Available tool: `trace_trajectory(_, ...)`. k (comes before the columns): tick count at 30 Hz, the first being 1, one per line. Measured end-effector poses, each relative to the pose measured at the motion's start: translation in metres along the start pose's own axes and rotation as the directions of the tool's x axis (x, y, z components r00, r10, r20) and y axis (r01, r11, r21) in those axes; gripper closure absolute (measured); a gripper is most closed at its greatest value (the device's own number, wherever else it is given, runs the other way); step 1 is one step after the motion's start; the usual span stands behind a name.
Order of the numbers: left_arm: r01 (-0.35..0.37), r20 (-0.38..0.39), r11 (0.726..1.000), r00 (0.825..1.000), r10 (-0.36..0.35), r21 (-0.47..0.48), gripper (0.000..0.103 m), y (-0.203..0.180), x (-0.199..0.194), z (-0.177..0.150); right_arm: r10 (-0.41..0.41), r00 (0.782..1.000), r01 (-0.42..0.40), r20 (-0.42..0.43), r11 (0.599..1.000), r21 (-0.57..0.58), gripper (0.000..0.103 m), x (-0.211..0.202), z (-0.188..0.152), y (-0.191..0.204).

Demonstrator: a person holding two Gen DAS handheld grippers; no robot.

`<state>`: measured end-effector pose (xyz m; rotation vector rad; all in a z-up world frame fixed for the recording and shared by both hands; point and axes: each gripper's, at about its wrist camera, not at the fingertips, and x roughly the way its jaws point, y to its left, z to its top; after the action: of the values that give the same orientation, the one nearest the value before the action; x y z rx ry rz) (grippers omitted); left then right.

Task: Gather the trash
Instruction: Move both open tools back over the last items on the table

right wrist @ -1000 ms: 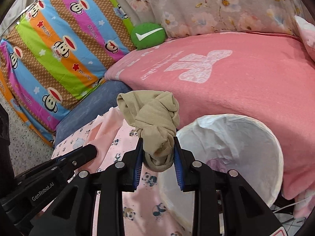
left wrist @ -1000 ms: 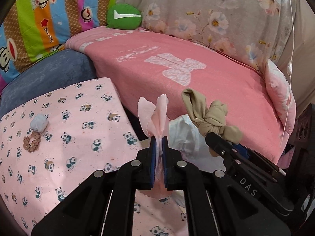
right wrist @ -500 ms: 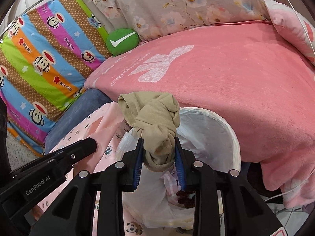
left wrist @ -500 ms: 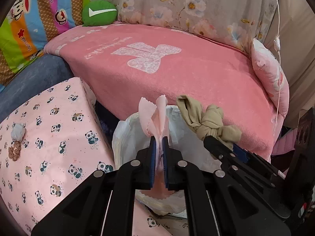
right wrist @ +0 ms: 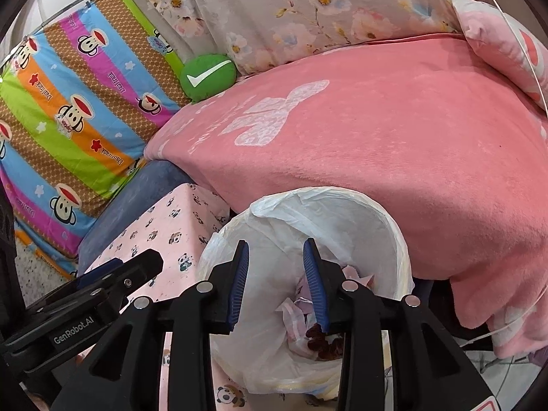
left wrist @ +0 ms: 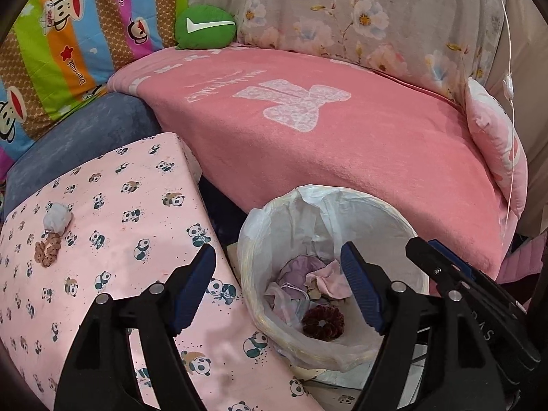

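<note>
Bin bottom partly hidden behind right gripper fingers — pink cloth, dark scrunchie and pale wrappers visible inside. Both grippers over the bin, jaws apart, empty; left gripper wider. Bin rim touches panda-print table edge. Left of bin on table: grey wad, brown scrunchie.

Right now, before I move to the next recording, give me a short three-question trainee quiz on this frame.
1. True or false: the left gripper stands open.
2. Which item lies in the white-lined round trash bin: A) dark red scrunchie, B) green round cushion?
3. How many small items remain on the pink panda-print surface?

Key: 1 true; 2 A; 3 two: grey-white wad and brown scrunchie.
</note>
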<state>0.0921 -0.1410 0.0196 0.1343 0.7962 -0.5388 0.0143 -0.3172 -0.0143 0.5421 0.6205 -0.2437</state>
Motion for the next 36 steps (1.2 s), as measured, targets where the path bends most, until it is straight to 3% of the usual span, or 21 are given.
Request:
trace_trajectory(19,-0.07,0.024,0.991,0.997,0.073,-0.116,0.031,0.066,-0.021,-0.015,0.042,0.998,-0.048,-0.04,0.989,-0.143,0.065,0.006,-0.015,0.076)
trace_trajectory(36,-0.162,-0.002,0.947,0.986,0.168,-0.279,0.031,0.166,-0.035,-0.041,0.095,0.987,-0.13,-0.132,0.948,-0.291,0.065,0.032,-0.05,0.176)
